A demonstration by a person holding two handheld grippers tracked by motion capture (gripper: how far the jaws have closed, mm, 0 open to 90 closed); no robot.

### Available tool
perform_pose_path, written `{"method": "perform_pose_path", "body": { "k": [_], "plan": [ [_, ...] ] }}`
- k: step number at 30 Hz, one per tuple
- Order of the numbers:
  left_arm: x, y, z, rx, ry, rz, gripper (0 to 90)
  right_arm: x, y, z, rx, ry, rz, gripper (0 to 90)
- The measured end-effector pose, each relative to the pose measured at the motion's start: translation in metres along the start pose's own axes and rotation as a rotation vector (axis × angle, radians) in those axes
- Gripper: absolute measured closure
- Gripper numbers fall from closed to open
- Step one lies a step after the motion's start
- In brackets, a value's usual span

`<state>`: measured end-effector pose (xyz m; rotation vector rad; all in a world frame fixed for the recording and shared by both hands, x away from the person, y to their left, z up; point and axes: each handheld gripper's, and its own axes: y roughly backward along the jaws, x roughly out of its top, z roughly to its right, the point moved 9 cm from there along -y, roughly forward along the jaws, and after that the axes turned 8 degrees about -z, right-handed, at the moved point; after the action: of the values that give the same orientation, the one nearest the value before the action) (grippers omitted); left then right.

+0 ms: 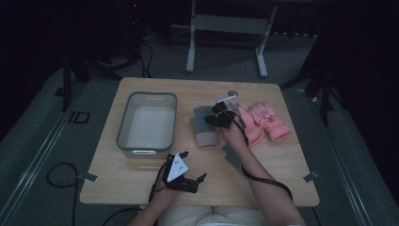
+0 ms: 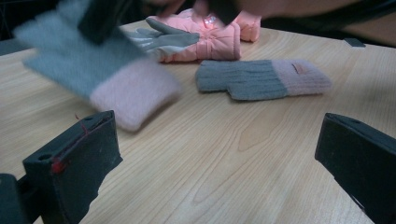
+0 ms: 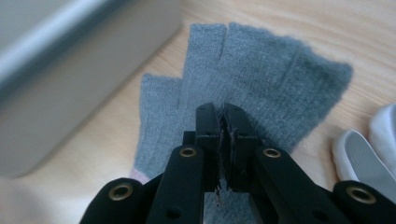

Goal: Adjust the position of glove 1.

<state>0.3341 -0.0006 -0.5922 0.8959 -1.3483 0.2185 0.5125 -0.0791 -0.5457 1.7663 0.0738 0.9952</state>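
A grey knit glove with a pink cuff (image 1: 205, 128) lies just right of the bin, and my right gripper (image 1: 218, 119) is shut on its grey fabric. In the right gripper view the jaws (image 3: 223, 114) pinch the knit below the glove's fingers (image 3: 252, 65). The left gripper view shows this glove (image 2: 88, 70) blurred and tilted, with its cuff low near the tabletop. A second grey glove with a pink cuff (image 2: 261, 79) lies flat, partly under the right forearm (image 1: 233, 156). My left gripper (image 1: 193, 165) rests near the front edge, open and holding nothing (image 2: 215, 123).
A grey plastic bin (image 1: 123, 123) stands on the left half of the wooden table (image 1: 141, 174), close to the held glove (image 3: 70, 70). A pair of pink padded gloves (image 1: 266, 120) lies to the right (image 2: 201, 35). A small round metal thing (image 1: 232, 93) sits near the far edge.
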Motion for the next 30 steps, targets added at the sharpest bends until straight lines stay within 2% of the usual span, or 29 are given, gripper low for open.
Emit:
{"method": "perform_pose_path", "body": {
  "k": [4,5,6,8,9,11,13,15,18,22,24,27,30],
  "plan": [
    [0.000,0.000,0.000,0.006,-0.004,0.000,0.0,-0.004,0.036,-0.017,0.000,-0.045,0.071,85.9],
    [0.000,0.000,0.001,0.008,-0.007,-0.001,0.0,-0.007,0.041,-0.020,-0.014,-0.050,0.083,85.9],
    [0.000,0.000,0.001,0.009,-0.008,0.002,0.0,-0.012,0.045,-0.023,-0.022,-0.048,0.083,85.9],
    [0.001,0.001,0.001,0.006,-0.010,0.010,0.0,-0.021,0.051,-0.027,-0.023,-0.085,0.096,85.9],
    [0.001,0.001,0.001,0.007,-0.011,0.010,0.0,-0.027,0.051,-0.029,-0.032,-0.088,0.091,85.9],
    [0.001,0.001,0.002,0.006,-0.014,0.011,0.0,-0.039,0.049,-0.035,-0.008,-0.113,0.084,85.9],
    [0.001,0.000,0.002,0.011,-0.023,0.008,0.0,-0.052,0.045,-0.040,-0.014,-0.121,0.078,85.9],
    [0.000,0.000,0.003,0.012,-0.031,0.004,0.0,-0.066,0.036,-0.045,0.011,-0.141,0.058,85.9],
    [0.000,0.000,0.004,0.016,-0.038,0.003,0.0,-0.082,0.022,-0.050,0.024,-0.142,0.019,85.8],
    [0.000,0.000,0.004,0.013,-0.035,0.002,0.0,-0.092,0.011,-0.050,0.029,-0.157,0.000,85.7],
    [0.000,0.000,0.004,0.012,-0.038,0.000,0.0,-0.095,0.006,-0.046,0.001,-0.150,-0.004,85.4],
    [0.000,0.000,0.004,0.012,-0.039,-0.003,0.0,-0.102,-0.003,-0.041,0.001,-0.175,-0.019,84.7],
    [0.000,0.000,0.004,0.012,-0.039,-0.002,0.0,-0.109,-0.013,-0.040,0.023,-0.184,-0.031,82.9]
  ]
}}
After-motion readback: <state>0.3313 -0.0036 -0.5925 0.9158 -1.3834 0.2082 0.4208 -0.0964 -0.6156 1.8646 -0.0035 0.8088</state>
